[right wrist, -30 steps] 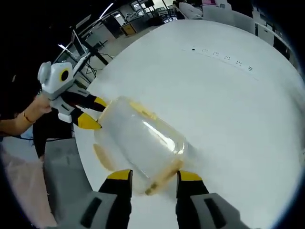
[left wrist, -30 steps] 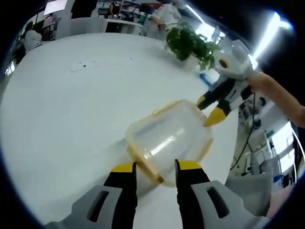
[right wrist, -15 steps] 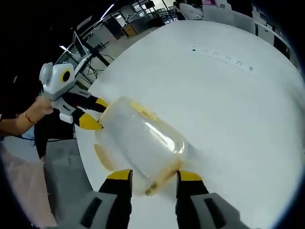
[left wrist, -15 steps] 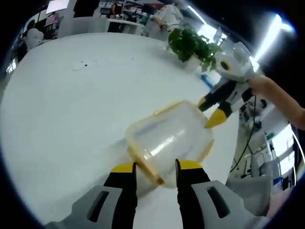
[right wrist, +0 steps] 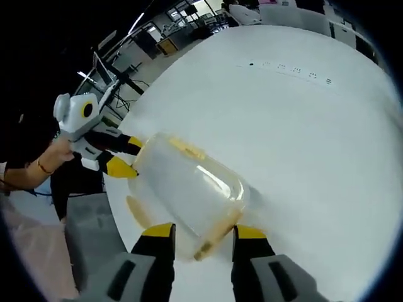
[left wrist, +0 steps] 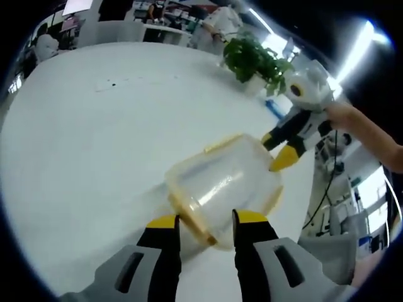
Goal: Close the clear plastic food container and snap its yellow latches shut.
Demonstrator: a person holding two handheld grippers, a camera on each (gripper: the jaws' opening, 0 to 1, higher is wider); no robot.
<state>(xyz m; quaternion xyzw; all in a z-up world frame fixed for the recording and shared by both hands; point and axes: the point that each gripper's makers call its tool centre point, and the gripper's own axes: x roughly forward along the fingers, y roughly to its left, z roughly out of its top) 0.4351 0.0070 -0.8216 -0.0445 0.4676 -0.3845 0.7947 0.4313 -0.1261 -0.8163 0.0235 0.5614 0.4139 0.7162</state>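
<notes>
Left gripper (left wrist: 203, 221): fingers parted narrowly at the near end of the clear container (left wrist: 223, 182), yellow latch (left wrist: 189, 214) between the tips; grip not discernible. Right gripper (right wrist: 199, 231): same narrow gap at the opposite end. Container lying on the white desk (left wrist: 94, 138), nothing visible inside. Beyond, a potted plant (left wrist: 255, 56).

A broad white bench (left wrist: 94, 138) spans the foreground. A potted green plant (left wrist: 252, 56) stands at its far edge. Beyond lie office desks (right wrist: 189, 25), and bright ceiling lights (left wrist: 359, 38) glare overhead.
</notes>
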